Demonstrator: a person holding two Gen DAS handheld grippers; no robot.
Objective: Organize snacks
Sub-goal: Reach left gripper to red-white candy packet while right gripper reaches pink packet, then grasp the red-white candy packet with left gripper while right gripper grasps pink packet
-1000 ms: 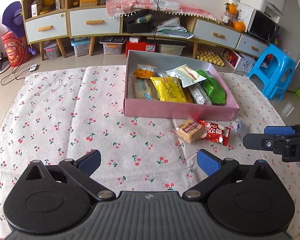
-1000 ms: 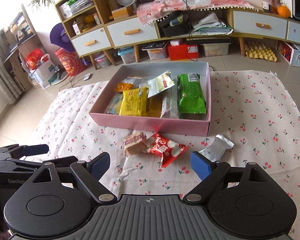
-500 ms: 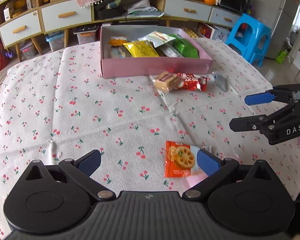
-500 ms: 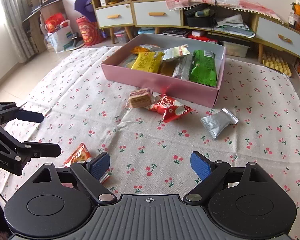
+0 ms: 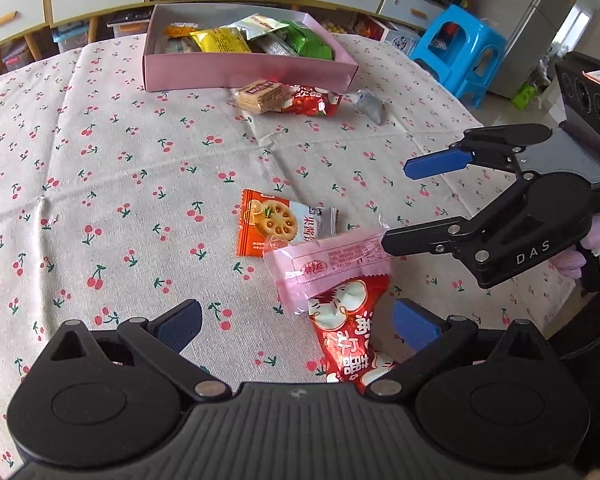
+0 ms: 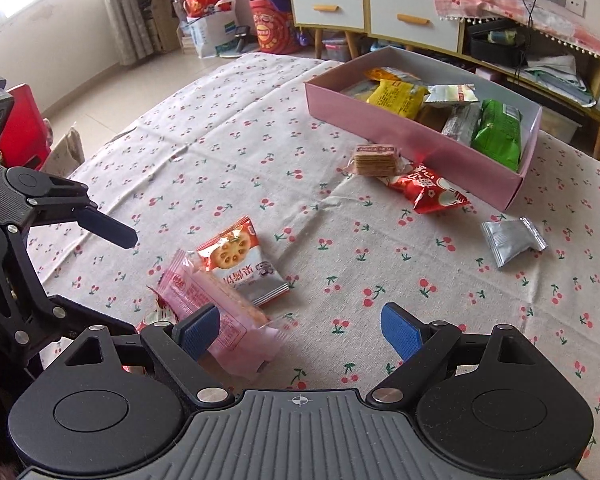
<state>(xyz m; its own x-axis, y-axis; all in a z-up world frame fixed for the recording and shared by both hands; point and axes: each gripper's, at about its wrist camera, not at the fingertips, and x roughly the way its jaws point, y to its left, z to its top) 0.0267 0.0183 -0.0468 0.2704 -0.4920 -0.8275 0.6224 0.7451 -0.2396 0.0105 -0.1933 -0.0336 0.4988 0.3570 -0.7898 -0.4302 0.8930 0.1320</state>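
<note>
Three snack packets lie together near the table's front edge: an orange biscuit packet (image 5: 266,222) (image 6: 236,260), a pink packet (image 5: 328,264) (image 6: 220,320) and a red packet (image 5: 348,340). My left gripper (image 5: 296,326) is open, and the red packet's lower end lies between its pads, close to the right one. My right gripper (image 6: 299,334) (image 5: 396,206) is open too, its left pad beside the pink packet. Further back stands the pink box (image 5: 252,68) (image 6: 412,136), which holds several snacks.
A wafer packet (image 5: 260,96), a second red packet (image 5: 312,100) and a silver packet (image 5: 370,106) (image 6: 512,240) lie just in front of the box on the cherry-print tablecloth (image 5: 120,160). A blue stool (image 5: 456,48) stands off the far right corner. Cabinets line the back wall.
Both grippers have dropped and swung toward the table's near edge. The orange, pink and red packets have come into view close to the pads. Both grippers have stayed open.
</note>
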